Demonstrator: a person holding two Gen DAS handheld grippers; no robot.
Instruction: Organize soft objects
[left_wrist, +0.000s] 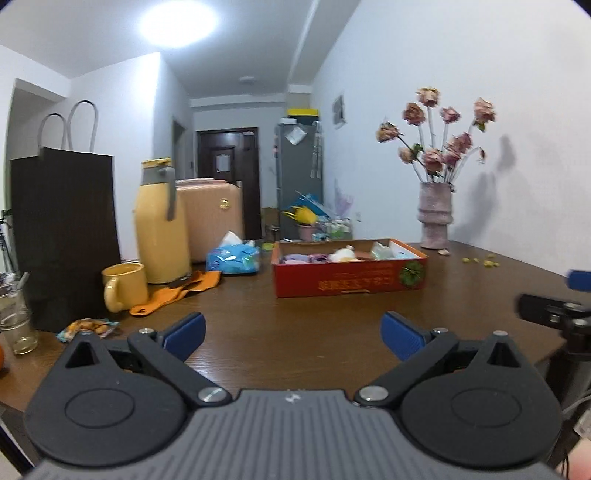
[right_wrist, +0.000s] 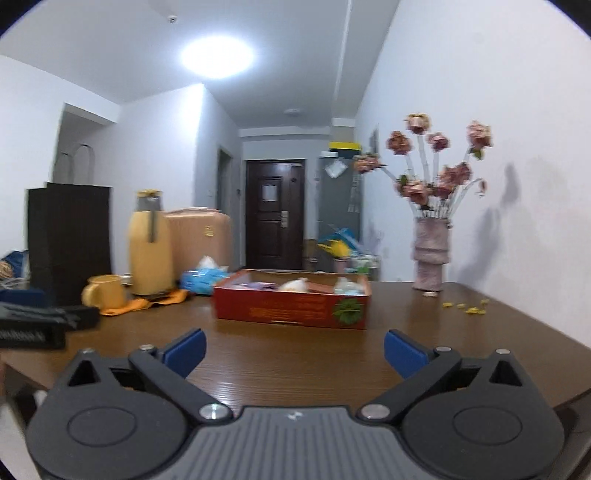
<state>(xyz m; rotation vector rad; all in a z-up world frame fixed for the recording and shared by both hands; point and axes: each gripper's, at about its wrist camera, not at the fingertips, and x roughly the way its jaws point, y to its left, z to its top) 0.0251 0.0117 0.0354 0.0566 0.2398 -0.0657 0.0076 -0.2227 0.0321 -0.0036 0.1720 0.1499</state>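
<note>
Left wrist view: left gripper (left_wrist: 291, 334), jaws wide, nothing between them.
Box: red shallow cardboard box (left_wrist: 349, 282) holding soft objects, ahead and slightly right, long axis crosswise, mid dark wooden desk (left_wrist: 295, 314).
Right wrist view: right gripper (right_wrist: 293, 350), jaws wide, nothing between them.
Box there: straight ahead (right_wrist: 291, 308); the right hand looks better lined up.

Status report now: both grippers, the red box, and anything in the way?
Left gripper open, empty. Right gripper open, empty. Red box ahead, soft things inside. Bare table between, nothing blocking.
</note>
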